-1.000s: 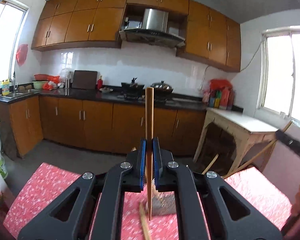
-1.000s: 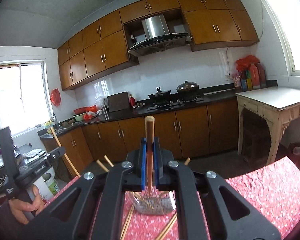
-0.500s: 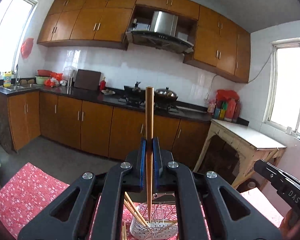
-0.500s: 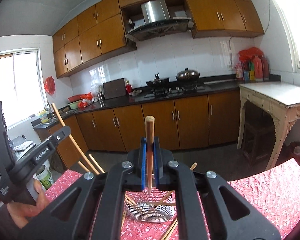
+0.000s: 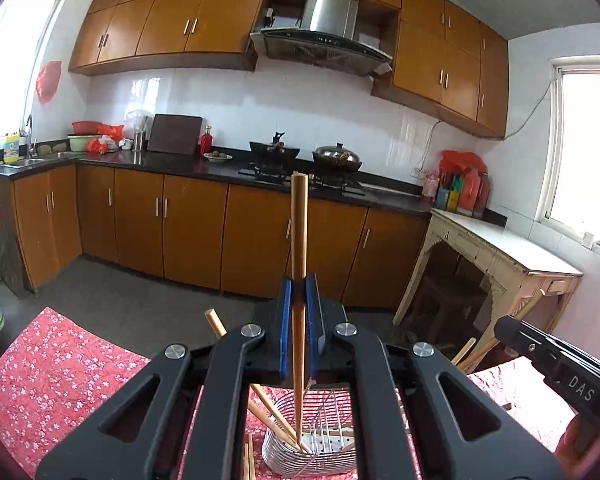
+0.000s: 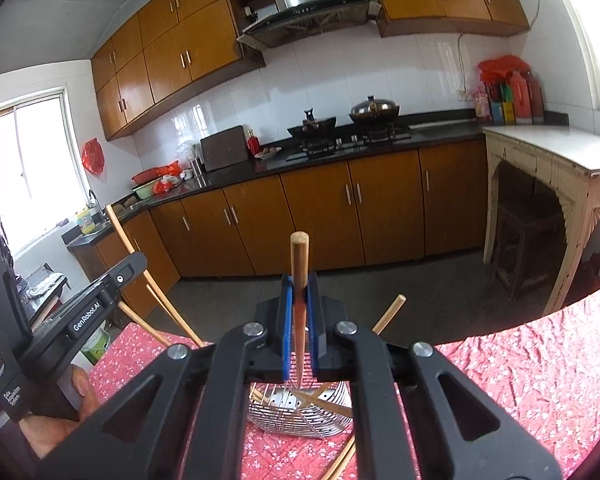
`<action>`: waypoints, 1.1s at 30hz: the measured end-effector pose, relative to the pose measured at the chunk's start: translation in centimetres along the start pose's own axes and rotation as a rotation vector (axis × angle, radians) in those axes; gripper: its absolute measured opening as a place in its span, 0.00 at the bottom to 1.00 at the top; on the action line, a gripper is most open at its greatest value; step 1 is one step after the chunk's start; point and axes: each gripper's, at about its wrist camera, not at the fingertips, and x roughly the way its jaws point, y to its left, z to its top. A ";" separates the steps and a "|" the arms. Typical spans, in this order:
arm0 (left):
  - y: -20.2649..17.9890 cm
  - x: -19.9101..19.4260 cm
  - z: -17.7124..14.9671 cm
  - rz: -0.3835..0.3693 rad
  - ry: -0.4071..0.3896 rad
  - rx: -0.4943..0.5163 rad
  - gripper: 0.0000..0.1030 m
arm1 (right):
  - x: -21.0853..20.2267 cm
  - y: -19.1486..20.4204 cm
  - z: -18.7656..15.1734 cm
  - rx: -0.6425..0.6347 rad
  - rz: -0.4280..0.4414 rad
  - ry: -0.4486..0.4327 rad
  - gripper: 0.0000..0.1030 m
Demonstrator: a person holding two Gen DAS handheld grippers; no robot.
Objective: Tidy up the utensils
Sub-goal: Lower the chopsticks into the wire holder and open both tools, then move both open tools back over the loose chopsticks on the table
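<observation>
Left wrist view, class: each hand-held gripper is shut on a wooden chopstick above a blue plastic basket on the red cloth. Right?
Not quite. The left wrist view shows a silver wire basket, not blue plastic. Otherwise correct: the left hand-held gripper and right hand-held gripper each clamp a chopstick.

A red tablecloth (image 5: 60,364) printed with small pale flowers is seen under a silver wire basket (image 5: 312,448). Light tan wood is shown by the chopstick (image 5: 299,240) clamped between blue pads (image 5: 286,320) on the black left gripper (image 5: 299,332). The same black and blue are worn by the right gripper (image 6: 299,324). The cabinets (image 5: 188,228) are finished in orange-brown, the counter (image 5: 172,162) in black.
</observation>
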 end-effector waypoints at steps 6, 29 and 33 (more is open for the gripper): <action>0.3 0.7 -0.4 0.009 0.041 0.007 0.07 | 1.8 -0.5 -1.0 0.007 -0.018 0.047 0.09; 2.3 -5.1 0.5 0.084 -0.001 0.031 0.36 | -5.6 -0.5 -2.2 -0.033 -0.117 -0.035 0.35; 3.1 -6.5 -0.6 0.099 0.011 0.038 0.36 | -7.2 -0.7 -3.7 -0.026 -0.126 -0.031 0.37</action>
